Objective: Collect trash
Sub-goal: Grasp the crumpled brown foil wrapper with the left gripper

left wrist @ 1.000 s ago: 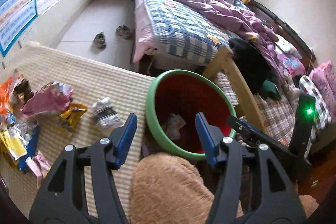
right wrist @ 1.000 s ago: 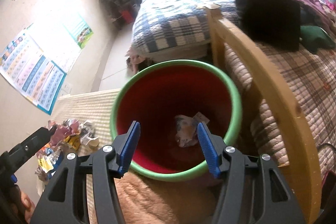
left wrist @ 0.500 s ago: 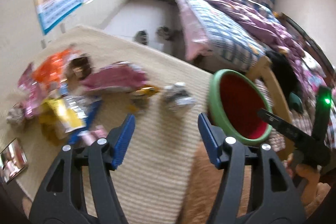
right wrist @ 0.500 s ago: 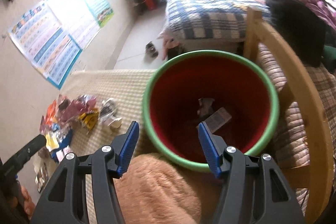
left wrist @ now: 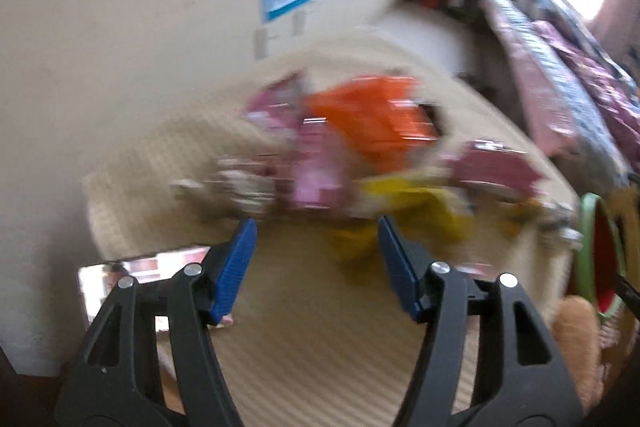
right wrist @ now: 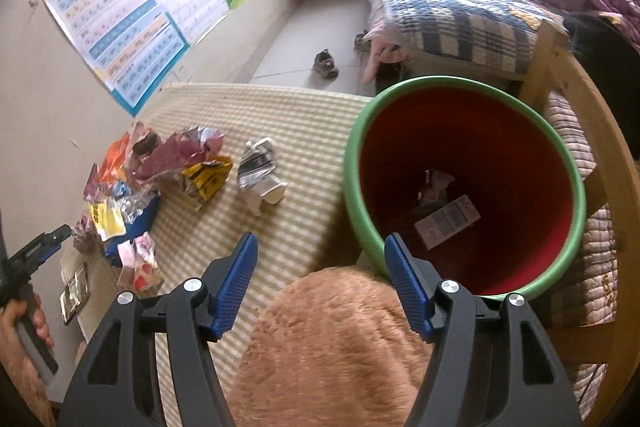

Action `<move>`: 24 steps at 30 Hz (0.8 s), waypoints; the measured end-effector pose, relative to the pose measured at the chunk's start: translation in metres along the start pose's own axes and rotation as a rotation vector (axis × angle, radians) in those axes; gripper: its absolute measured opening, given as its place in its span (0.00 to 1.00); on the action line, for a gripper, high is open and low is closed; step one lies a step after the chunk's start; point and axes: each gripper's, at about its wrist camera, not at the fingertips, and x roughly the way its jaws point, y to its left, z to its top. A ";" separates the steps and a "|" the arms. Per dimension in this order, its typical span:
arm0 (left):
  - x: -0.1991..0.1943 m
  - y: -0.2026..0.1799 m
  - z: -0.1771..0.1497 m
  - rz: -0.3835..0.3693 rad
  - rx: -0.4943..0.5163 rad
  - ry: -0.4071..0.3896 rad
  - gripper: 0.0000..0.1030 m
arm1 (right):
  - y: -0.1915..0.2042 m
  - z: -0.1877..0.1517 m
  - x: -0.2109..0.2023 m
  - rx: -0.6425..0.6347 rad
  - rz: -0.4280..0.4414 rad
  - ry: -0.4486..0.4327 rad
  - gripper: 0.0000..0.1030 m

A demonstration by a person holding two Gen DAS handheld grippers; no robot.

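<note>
A pile of crumpled wrappers (right wrist: 160, 167), orange, pink, yellow and maroon, lies on the striped mat (right wrist: 304, 131); a silver-white wrapper (right wrist: 260, 171) sits apart, nearer the bin. The red bin with a green rim (right wrist: 352, 155) stands at the mat's right and holds a white carton (right wrist: 448, 219) and a crumpled scrap (right wrist: 434, 183). My right gripper (right wrist: 320, 241) hangs between pile and bin, its jaws opening with nothing between them. My left gripper (left wrist: 315, 227) is open and empty just before the blurred pile (left wrist: 372, 131). The bin (left wrist: 592, 227) shows at the right edge.
A fuzzy brown mass (right wrist: 332, 347) fills the foreground under my right gripper. A phone (right wrist: 74, 293) lies at the mat's near left corner. A wooden bed frame (right wrist: 580, 95) and checked bed (right wrist: 460, 3) border the bin. Shoes (right wrist: 326, 65) lie on the floor.
My left gripper swung left from the bin to the wrapper pile. The right gripper shifted left, putting the bin to its right, and its jaws widened. A white carton now lies in the bin.
</note>
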 end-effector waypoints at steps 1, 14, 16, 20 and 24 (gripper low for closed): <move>0.006 0.012 0.003 0.021 -0.022 0.007 0.58 | 0.001 -0.001 0.000 -0.006 0.001 0.002 0.62; 0.079 0.047 0.034 0.013 -0.067 0.107 0.58 | 0.023 -0.007 0.004 -0.057 -0.004 0.019 0.62; 0.081 0.047 0.037 0.004 -0.083 0.111 0.55 | 0.024 -0.007 0.004 -0.062 -0.005 0.021 0.62; 0.070 0.041 0.037 -0.007 -0.064 0.092 0.38 | 0.027 -0.008 0.005 -0.070 0.001 0.023 0.62; 0.045 0.043 0.026 0.014 -0.074 0.032 0.37 | 0.031 -0.009 0.006 -0.083 0.009 0.023 0.62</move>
